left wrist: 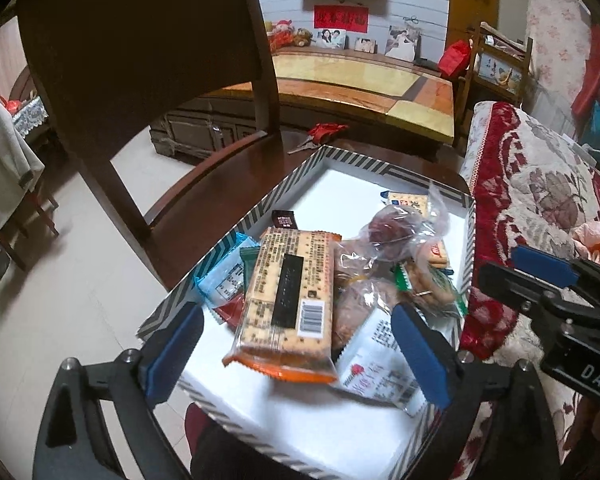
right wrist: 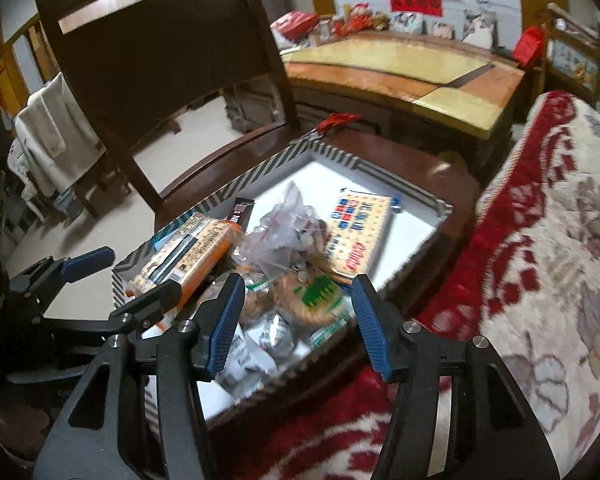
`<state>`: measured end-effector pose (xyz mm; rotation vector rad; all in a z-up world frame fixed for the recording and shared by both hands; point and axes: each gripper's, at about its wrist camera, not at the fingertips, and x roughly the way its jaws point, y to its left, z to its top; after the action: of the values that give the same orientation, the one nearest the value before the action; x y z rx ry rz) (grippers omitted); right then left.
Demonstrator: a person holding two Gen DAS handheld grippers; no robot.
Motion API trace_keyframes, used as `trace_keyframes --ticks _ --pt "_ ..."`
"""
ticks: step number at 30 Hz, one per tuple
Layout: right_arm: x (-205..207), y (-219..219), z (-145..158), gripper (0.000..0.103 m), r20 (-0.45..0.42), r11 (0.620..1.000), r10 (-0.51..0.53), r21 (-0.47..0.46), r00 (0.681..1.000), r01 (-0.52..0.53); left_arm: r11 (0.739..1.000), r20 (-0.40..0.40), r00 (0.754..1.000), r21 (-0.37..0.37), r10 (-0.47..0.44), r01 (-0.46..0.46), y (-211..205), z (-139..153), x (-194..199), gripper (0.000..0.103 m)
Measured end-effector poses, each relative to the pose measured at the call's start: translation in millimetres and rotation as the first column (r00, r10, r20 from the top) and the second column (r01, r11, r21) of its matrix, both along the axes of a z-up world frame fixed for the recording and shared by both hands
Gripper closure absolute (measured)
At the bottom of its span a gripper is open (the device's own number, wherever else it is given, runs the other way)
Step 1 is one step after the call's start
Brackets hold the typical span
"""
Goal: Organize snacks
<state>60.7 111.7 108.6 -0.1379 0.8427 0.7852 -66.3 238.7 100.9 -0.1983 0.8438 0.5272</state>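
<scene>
left gripper [left wrist: 296,354]: jaws spread wide, nothing pressed between the blue pads [left wrist: 172,354], pointing forward and down. right gripper [right wrist: 298,326]: jaws parted to a middling width, pads [right wrist: 370,328] clear of contact, pointing forward and down. the two grippers sit side by side, close but apart, each visible at the edge of the other's view.

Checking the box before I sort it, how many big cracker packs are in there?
2. The orange-edged cracker pack lies on top of the pile near the box's left wall; the blue-and-red patterned cracker pack lies toward the far right. Others may be buried.
</scene>
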Motion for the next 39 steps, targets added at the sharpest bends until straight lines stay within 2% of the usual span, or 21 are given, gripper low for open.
trace_keyframes --ticks 4,8,12,19,39 --pt "-13 -18 5 0.047 0.017 0.999 -0.035 0.013 0.999 0.035 1.000 0.005 1.000 0.017 -0.001 0.001 -9 5 -6 0.005" --pt "-22 -32 7 0.047 0.018 0.999 -0.048 0.021 0.999 0.048 1.000 0.030 1.000 0.002 -0.006 0.006 -19 11 -13 0.004" --pt "-32 -40 6 0.047 0.018 0.999 -0.047 0.020 0.999 0.046 0.999 0.037 0.999 0.027 -0.021 0.020 -31 16 -15 0.003" --pt "-38 -57 5 0.047 0.003 0.998 -0.065 0.025 0.998 0.065 0.999 0.048 0.998 0.013 -0.045 0.044 -41 20 -17 0.003" --pt "-44 -61 10 0.047 0.010 0.998 -0.057 0.030 0.998 0.056 0.997 0.060 0.996 0.038 -0.065 0.063 -52 23 -19 0.003"
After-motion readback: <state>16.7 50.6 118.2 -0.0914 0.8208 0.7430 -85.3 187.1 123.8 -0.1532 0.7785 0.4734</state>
